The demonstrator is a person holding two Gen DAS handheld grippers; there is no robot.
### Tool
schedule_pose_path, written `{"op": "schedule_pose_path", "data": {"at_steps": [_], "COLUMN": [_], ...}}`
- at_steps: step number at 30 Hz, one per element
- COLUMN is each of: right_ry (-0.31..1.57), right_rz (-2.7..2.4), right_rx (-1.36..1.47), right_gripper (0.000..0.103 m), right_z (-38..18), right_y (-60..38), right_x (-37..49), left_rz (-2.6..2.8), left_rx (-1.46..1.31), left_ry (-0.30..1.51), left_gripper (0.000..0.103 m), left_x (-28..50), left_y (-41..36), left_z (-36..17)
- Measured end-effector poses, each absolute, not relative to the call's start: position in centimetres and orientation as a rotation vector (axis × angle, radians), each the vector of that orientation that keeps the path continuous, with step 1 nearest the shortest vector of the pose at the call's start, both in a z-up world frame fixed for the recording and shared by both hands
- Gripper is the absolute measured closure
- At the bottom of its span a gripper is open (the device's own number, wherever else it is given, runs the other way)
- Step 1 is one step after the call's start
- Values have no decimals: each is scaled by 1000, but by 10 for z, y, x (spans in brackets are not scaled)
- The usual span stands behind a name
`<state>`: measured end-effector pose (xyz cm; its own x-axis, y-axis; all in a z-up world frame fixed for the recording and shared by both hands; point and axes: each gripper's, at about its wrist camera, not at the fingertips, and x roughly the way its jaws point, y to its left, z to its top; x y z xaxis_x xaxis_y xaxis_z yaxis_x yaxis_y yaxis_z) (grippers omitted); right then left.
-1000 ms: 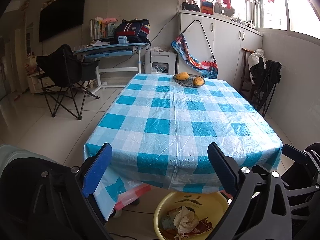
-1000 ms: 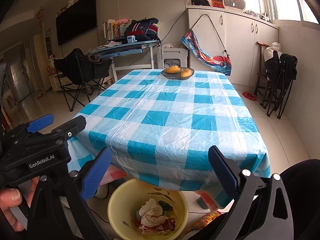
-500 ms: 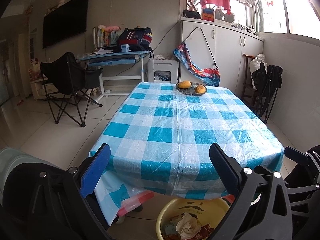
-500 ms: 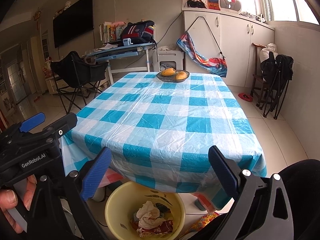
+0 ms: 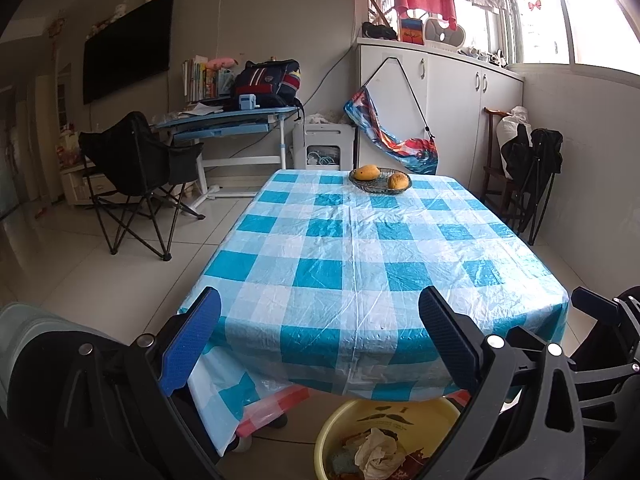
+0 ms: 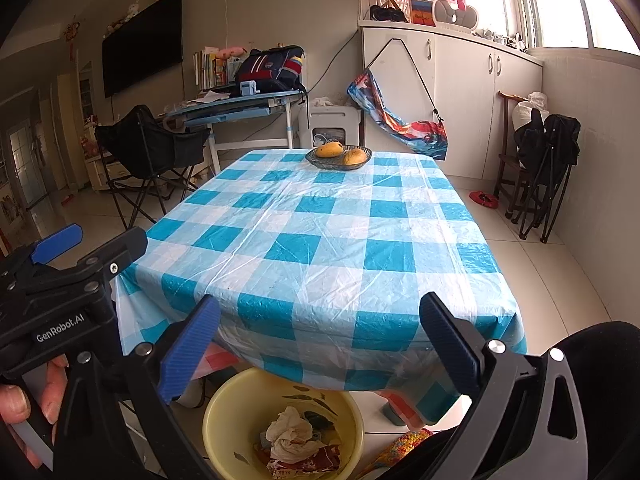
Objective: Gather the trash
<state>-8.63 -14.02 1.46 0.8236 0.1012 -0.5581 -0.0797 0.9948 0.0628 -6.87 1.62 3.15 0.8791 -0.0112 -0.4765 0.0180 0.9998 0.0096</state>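
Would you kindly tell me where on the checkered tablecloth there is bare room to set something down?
Nearly all of the tablecloth is bare, from the near edge above the yellow basin up to the fruit bowl. Only the far end is taken, by that bowl with two mangoes. The basin holds crumpled trash.

One readable mark
"GenRobot.AI" in white letters on the black body of the left claw (image 6: 56, 240); nothing else legible
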Motion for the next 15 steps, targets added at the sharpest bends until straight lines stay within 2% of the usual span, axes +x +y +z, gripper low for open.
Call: {"op": "schedule_pose_path", "data": {"at_steps": [15], "right_ry": [604], "right_rz": [87], "right_rx": [6], "right_gripper": [7], "right_z": [12], "right_y": [-137], "right_x": [-83], "left_rz": [-3], "left_rx": [10], "left_ry": [517], "left_gripper": [7], "left_x": [-62], "left_y": [18], "left_z": [27]}}
